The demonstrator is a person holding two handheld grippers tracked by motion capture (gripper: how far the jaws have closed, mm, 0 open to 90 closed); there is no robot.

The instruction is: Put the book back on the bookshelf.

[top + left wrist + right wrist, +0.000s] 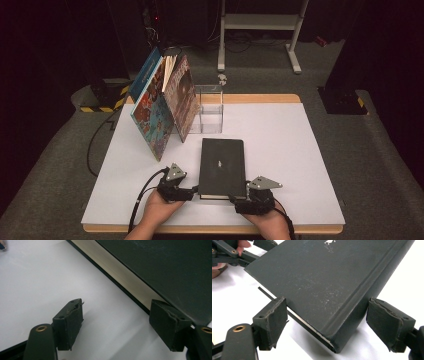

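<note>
A closed black hardcover book (222, 167) lies flat at the white table's (290, 150) six o'clock; at twelve stands a clear plastic box (210, 107), with colourful leaning picture books (162, 107) at ten.

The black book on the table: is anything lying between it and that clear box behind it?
No. In the high view a bare strip of white table separates the black book from the clear box; the leaning picture books stand off to the left.
</note>
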